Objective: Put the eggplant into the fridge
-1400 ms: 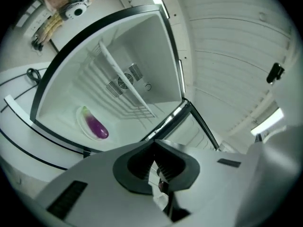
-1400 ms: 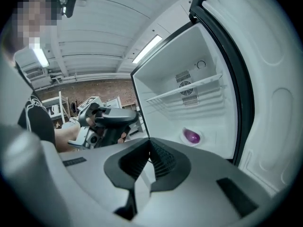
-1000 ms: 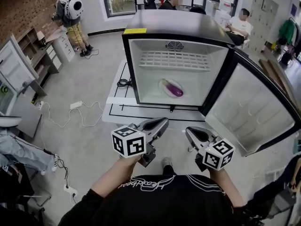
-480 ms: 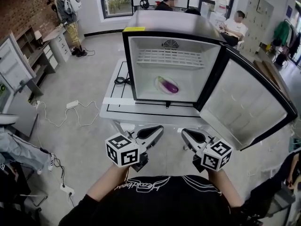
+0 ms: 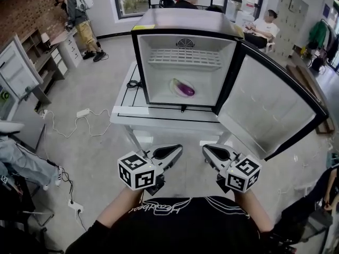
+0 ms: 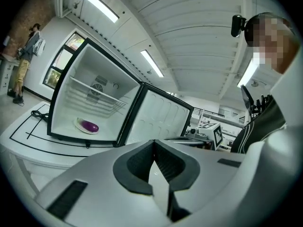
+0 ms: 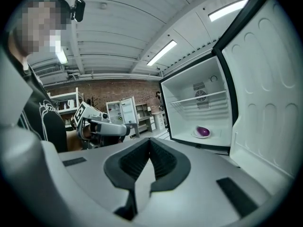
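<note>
Eggplant and both hand-held grippers, placed relative to the open fridge (image 5: 180,23).

The eggplant (image 5: 185,89) lay on its side on a small white plate (image 5: 174,82) on the fridge floor, below the wire shelf (image 5: 183,60) and about midway between the side walls. Seen from the head view, its long axis ran diagonally: one end pointed toward the fridge's rear left corner, the other toward the front right, on the side of the open door (image 5: 270,110). Which end carried the stem could not be told.

The fridge stood on a white surface (image 5: 159,121), its door swung wide to the right.

The left hand-held gripper (image 5: 174,151) and the right hand-held gripper (image 5: 208,151) were held side by side in front of the fridge and well apart from it, short of the surface's near edge. Both lay roughly level and pointed toward the fridge opening, their tips angled slightly toward each other and their marker cubes nearest the person's chest. The forearms reached forward from a black shirt.

In its own view, the left hand-held gripper (image 6: 154,148) had its jaws closed together on nothing. The right hand-held gripper (image 7: 149,144) was likewise closed and empty.
</note>
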### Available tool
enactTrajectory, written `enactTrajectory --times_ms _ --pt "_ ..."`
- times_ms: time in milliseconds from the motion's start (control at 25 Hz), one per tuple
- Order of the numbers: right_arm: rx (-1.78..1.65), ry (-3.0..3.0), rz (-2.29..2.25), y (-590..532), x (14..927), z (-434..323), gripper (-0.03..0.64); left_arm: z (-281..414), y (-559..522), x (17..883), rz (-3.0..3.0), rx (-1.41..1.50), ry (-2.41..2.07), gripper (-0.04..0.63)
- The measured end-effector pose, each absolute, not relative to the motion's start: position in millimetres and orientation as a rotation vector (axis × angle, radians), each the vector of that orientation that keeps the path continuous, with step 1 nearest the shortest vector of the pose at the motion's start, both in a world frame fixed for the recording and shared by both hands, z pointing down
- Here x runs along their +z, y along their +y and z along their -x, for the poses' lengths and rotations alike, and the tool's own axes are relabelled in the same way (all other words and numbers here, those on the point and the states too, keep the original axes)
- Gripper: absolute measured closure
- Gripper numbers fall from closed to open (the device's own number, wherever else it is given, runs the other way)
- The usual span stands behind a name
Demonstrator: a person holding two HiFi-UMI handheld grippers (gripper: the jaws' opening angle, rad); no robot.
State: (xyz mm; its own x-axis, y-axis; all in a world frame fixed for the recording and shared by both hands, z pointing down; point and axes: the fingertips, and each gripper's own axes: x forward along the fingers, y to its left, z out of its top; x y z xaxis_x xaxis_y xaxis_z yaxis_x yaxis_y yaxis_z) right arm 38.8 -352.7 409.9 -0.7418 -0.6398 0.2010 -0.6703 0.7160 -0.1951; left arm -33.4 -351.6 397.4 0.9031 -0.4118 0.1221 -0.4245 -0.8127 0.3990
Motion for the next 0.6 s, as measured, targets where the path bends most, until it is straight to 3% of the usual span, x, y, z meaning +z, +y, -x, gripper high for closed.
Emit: enactTrajectory --times_ms 600 --pt "0.352 -2.849 -1.015 -242 398 -78 0.611 -12 -233 378 -2.658 0.049 -0.651 0.586"
